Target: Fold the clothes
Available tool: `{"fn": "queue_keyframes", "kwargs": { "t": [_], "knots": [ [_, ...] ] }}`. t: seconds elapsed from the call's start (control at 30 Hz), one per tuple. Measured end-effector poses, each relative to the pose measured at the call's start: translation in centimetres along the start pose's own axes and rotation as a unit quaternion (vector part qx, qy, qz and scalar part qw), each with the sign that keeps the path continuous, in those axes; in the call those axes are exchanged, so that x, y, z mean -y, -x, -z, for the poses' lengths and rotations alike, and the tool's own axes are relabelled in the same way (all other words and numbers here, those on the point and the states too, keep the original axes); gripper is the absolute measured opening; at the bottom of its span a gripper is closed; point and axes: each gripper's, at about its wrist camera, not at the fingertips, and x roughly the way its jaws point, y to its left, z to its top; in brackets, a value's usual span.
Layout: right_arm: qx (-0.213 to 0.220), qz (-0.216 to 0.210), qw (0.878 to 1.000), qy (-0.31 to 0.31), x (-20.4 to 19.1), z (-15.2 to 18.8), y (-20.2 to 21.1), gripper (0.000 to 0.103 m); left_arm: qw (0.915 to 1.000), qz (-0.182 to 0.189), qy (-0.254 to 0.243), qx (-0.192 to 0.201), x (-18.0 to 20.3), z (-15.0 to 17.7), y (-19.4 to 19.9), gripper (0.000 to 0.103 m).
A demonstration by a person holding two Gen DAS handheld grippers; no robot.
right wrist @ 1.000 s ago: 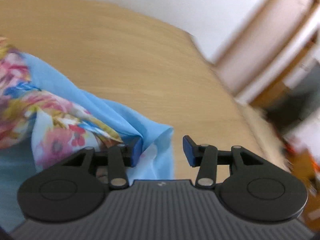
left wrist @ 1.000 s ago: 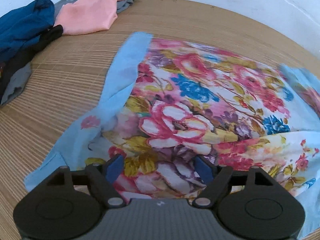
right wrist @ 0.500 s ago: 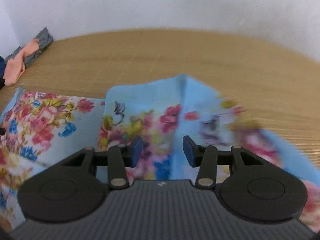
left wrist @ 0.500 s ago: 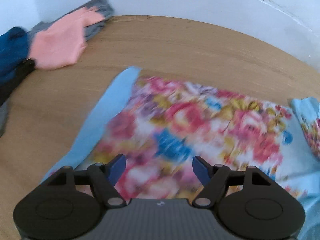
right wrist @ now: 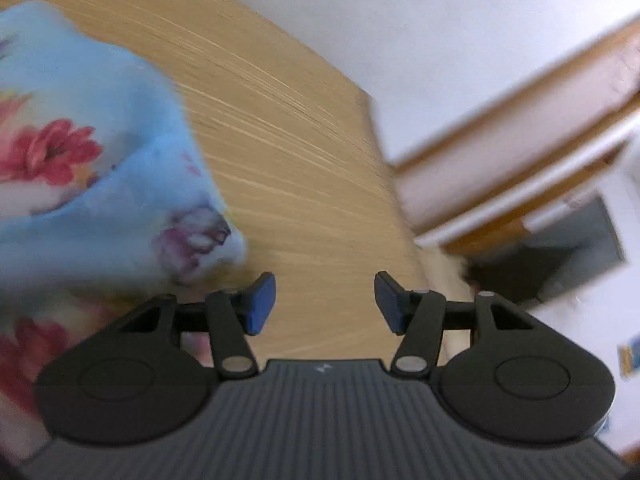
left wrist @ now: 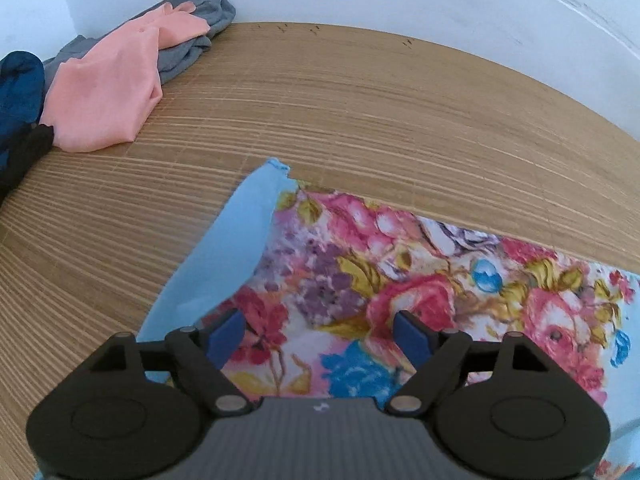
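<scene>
A light blue garment with a bright flower print (left wrist: 400, 280) lies spread on the wooden table (left wrist: 360, 120); its plain blue sleeve (left wrist: 232, 248) runs along its left side. My left gripper (left wrist: 320, 338) hovers over the near part of the print, its jaws opening, and nothing is pinched between its blue pads. In the blurred right wrist view the same garment (right wrist: 100, 168) fills the left. My right gripper (right wrist: 325, 304) is over bare table beside the cloth's right edge, jaws opening, with no cloth between them.
A pile of clothes sits in the far left corner: a salmon pink piece (left wrist: 108, 92), a grey one (left wrist: 192, 44), a dark blue one (left wrist: 20, 96) and a black one (left wrist: 24, 152). White walls close the back. The table's right edge (right wrist: 384, 184) drops off toward a wooden door frame (right wrist: 520, 140).
The left gripper slid toward the garment's far edge and its jaws widened. The right gripper swung left over the garment, then back right past its edge, and its jaws widened, now off the blue cloth.
</scene>
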Motion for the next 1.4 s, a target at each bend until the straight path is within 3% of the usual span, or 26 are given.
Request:
{"fn": "queue_keyframes", "kwargs": {
  "t": [0.13, 0.17, 0.27, 0.37, 0.43, 0.47, 0.53, 0.57, 0.73, 0.83, 0.9, 1.0, 1.03, 1.07, 1.3, 1.4],
  "knots": [
    [0.031, -0.043, 0.996, -0.074, 3.0, 1.6, 4.1, 0.058, 0.9997, -0.009, 0.021, -0.001, -0.3, -0.8, -0.2, 0.08],
    [0.045, -0.067, 0.994, -0.08, 3.3, 2.1, 5.8, 0.058, 0.9997, -0.009, 0.022, -0.003, -0.3, -0.8, 0.1, 0.072],
    [0.098, -0.172, 0.978, -0.068, 3.2, 3.8, 12.2, 0.058, 0.9999, 0.008, 0.001, 0.007, 0.0, 0.0, 2.6, 0.071],
    [0.125, -0.315, 0.94, -0.04, 2.8, 8.0, 19.5, 0.058, 0.9983, 0.022, -0.042, 0.034, -0.3, 2.2, 6.9, 0.074],
    [0.156, -0.415, 0.896, -0.021, 2.6, 11.2, 24.4, 0.058, 0.9966, 0.026, -0.066, 0.044, -1.1, 4.1, 9.6, 0.075],
    [0.171, -0.447, 0.878, 0.0, 2.3, 12.8, 26.5, 0.058, 0.996, 0.031, -0.073, 0.042, -1.6, 5.0, 10.7, 0.075],
    [0.199, -0.474, 0.855, 0.061, 1.5, 15.9, 30.0, 0.058, 0.9951, 0.043, -0.083, 0.034, -2.6, 7.1, 12.4, 0.075],
    [0.207, -0.476, 0.85, 0.087, 0.9, 16.9, 31.7, 0.058, 0.9947, 0.047, -0.088, 0.027, -3.1, 8.2, 13.0, 0.075],
    [0.163, -0.431, 0.882, 0.102, -0.7, 21.5, 33.3, 0.058, 0.9905, 0.071, -0.117, 0.001, -3.8, 13.7, 14.2, 0.075],
    [0.143, -0.423, 0.891, 0.082, -2.2, 23.0, 32.6, 0.058, 0.9875, 0.076, -0.138, -0.008, -3.4, 16.1, 14.4, 0.075],
    [0.153, -0.411, 0.895, 0.075, -3.6, 23.4, 32.3, 0.058, 0.9857, 0.09, -0.142, -0.011, -3.3, 17.2, 14.7, 0.075],
    [0.157, -0.355, 0.92, 0.045, -6.7, 22.9, 32.9, 0.056, 0.9843, 0.1, -0.145, -0.013, -3.0, 18.2, 15.1, 0.075],
    [0.158, -0.347, 0.924, 0.027, -7.0, 22.6, 32.9, 0.041, 0.9839, 0.101, -0.147, -0.012, -2.9, 18.4, 15.2, 0.075],
    [0.155, -0.345, 0.926, 0.011, -7.1, 22.3, 32.8, 0.008, 0.9837, 0.1, -0.149, -0.008, -2.9, 18.6, 15.3, 0.075],
    [0.169, -0.331, 0.928, -0.035, -3.0, 24.7, 35.1, 0.003, 0.9856, 0.087, -0.145, 0.004, -4.1, 19.0, 16.0, 0.075],
    [0.158, -0.31, 0.937, -0.028, -0.6, 27.2, 35.8, 0.003, 0.9862, 0.082, -0.143, 0.005, -5.1, 19.1, 16.0, 0.075]
  ]
}}
